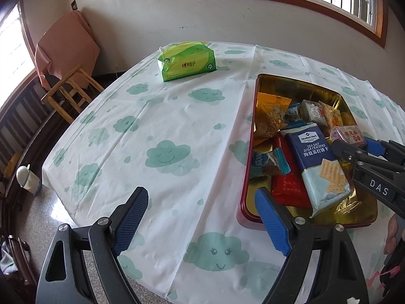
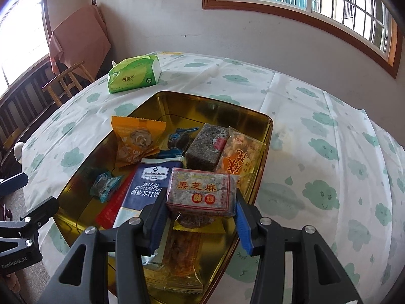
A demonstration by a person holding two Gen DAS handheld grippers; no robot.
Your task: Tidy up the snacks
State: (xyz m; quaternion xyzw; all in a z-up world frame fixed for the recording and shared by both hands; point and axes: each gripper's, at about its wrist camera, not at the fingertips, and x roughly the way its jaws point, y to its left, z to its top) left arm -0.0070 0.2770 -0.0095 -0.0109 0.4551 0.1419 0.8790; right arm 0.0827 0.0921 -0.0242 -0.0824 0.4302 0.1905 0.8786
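the right gripper (image 2: 200, 217) stands part open around a clear-wrapped black sesame bar with a red-and-yellow label (image 2: 202, 193); its blue pads look just clear of the wrapper's ends. the bar sits over other snacks inside the gold-lined red tin (image 2: 202, 103). the left gripper (image 1: 202, 217) hangs wide and empty above the cloud-print tablecloth (image 1: 164, 131).

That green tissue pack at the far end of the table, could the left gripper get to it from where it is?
Probably yes: the left gripper has its jaws open and empty, and only bare tablecloth lies between it and the tissue pack.
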